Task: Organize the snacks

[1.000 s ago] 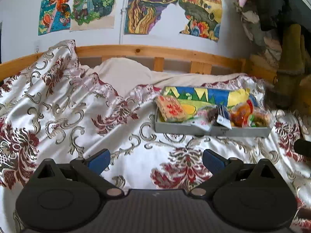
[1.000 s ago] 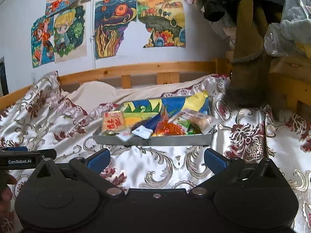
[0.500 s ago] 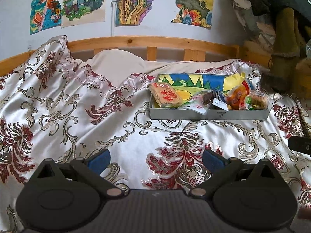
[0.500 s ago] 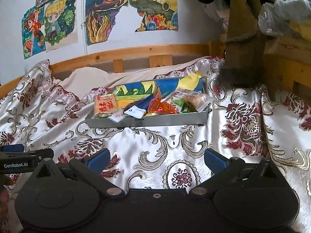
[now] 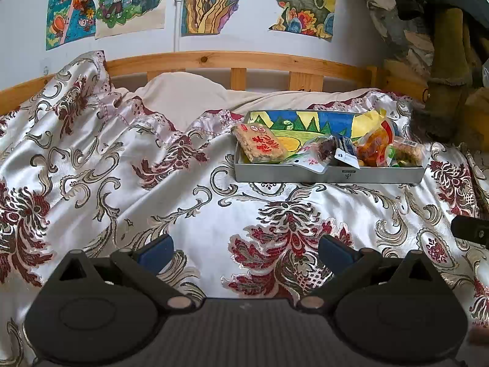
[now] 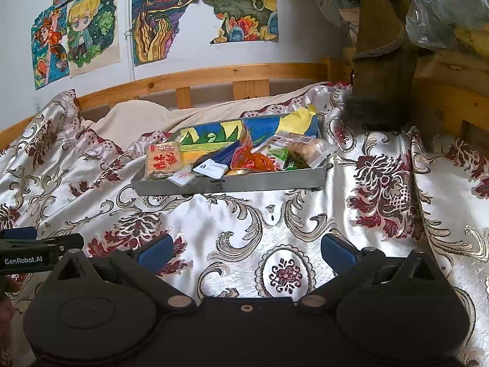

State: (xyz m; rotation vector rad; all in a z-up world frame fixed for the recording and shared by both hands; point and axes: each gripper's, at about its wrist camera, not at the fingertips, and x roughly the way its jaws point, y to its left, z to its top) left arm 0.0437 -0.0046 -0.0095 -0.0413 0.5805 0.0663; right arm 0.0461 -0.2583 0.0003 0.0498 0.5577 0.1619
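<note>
Snacks fill a shallow grey tray [image 5: 328, 175] that rests on the far part of a bed, on a shiny quilt [image 5: 198, 214] with dark red flowers. At the tray's left end a square rice cake packet [image 5: 259, 146] with red characters leans on the rim; an orange packet [image 5: 374, 150] and a clear bag [image 6: 301, 146] crowd the right end. Both claws hang above the near quilt, well apart from the tray. The left claw [image 5: 246, 249] has its blue pads spread wide and empty, and the right claw [image 6: 246, 249] is likewise spread with nothing between its pads. Colourful drawings [image 6: 171, 15] hang on the wall behind the wooden bed rail [image 5: 244, 61].
</note>
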